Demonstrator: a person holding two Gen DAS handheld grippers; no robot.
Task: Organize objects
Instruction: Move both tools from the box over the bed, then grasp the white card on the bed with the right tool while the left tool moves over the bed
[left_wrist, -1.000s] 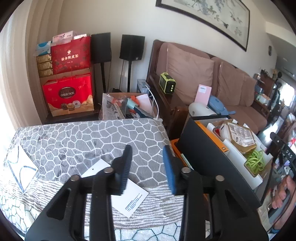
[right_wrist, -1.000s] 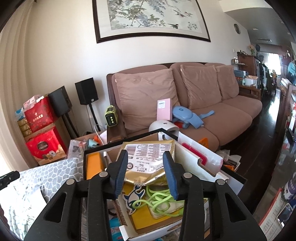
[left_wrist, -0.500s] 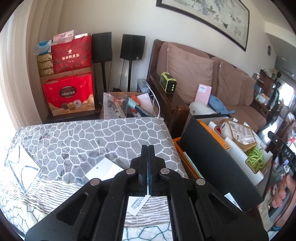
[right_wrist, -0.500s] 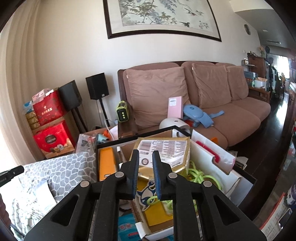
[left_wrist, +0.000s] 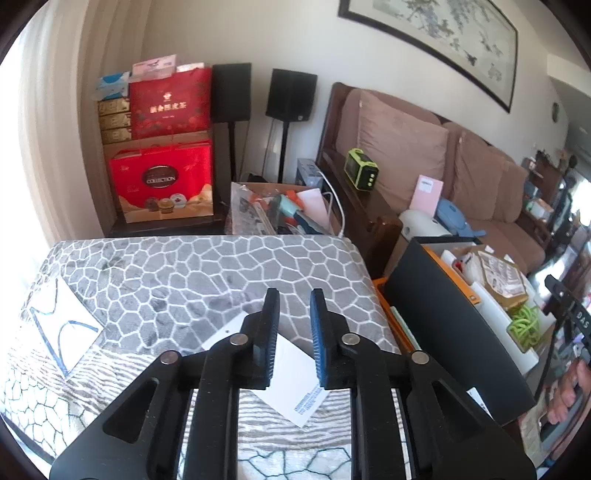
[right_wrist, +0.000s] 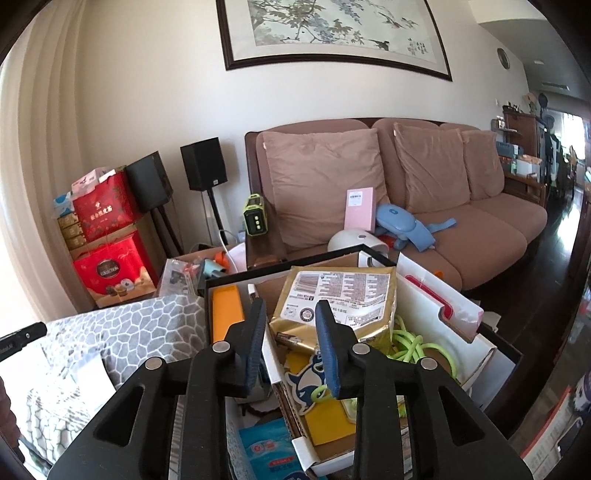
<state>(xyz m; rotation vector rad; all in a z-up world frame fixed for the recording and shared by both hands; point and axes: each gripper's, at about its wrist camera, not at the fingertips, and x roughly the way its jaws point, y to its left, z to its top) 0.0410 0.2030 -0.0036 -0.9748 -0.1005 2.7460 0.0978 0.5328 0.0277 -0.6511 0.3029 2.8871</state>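
Half a second back: left gripper (left_wrist: 293, 325) with jaws pressed flat together, right gripper (right_wrist: 290, 334) with only a slit between its pads. Now: both pairs of jaws have just been opening, each standing a little apart and pinching nothing. Left view otherwise nearly the same, same cushion and card beneath the fingers. In the right view, the sofa (right_wrist: 461, 206) and painting (right_wrist: 332, 33) sitting further right and larger in frame than a second ago.

Under the left gripper: a soft, plush grey cushion (left_wrist: 207, 273) printed with a white honeycomb of irregular cells, turning to wavy stripes nearer the camera. Flat on it, a smooth white rectangular card (left_wrist: 291, 376) with small blue print at its near corner, partly hidden by the black ribbed pads. Far left on the same fabric, a second white sheet (left_wrist: 61, 325) with thin blue lines.

Right of the cushion: a black-walled box (right_wrist: 280, 269), hard-edged and matte, crammed with things. Below the right gripper, inside that box: a glossy gold foil pouch (right_wrist: 332, 302), crinkled, with a white printed label; a coil of lime-green rubbery cord (right_wrist: 417, 347); a flat orange slab (right_wrist: 226, 314) along the left wall; a white card sleeve with a red slot (right_wrist: 443, 306) on the right.
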